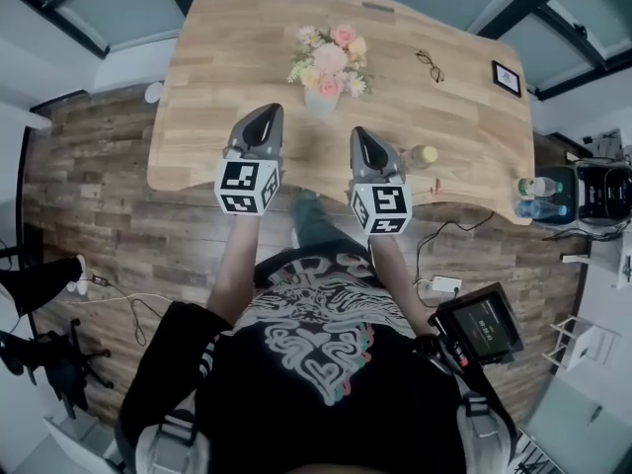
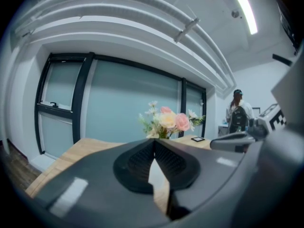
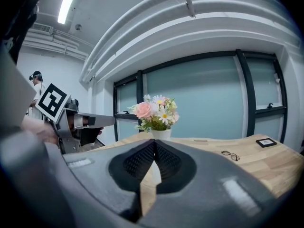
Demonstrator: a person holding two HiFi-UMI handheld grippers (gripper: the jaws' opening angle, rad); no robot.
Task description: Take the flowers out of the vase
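A bunch of pink, cream and white flowers (image 1: 330, 60) stands in a pale vase (image 1: 322, 102) on the wooden table (image 1: 227, 67), toward its middle. My left gripper (image 1: 269, 113) hovers over the table's near part, left of the vase and short of it, jaws shut and empty. My right gripper (image 1: 357, 133) is level with it on the right, also shut with nothing in it. The flowers (image 2: 167, 120) rise just above the closed jaws in the left gripper view. In the right gripper view the flowers (image 3: 154, 110) and the vase (image 3: 161, 134) sit straight ahead.
A pair of glasses (image 1: 430, 65) and a small dark frame (image 1: 506, 78) lie on the table's right side. A yellow-green object (image 1: 425, 154) sits near the front edge by my right gripper. Water bottles (image 1: 537, 196) stand off the table's right. A person (image 2: 237, 113) is in the background.
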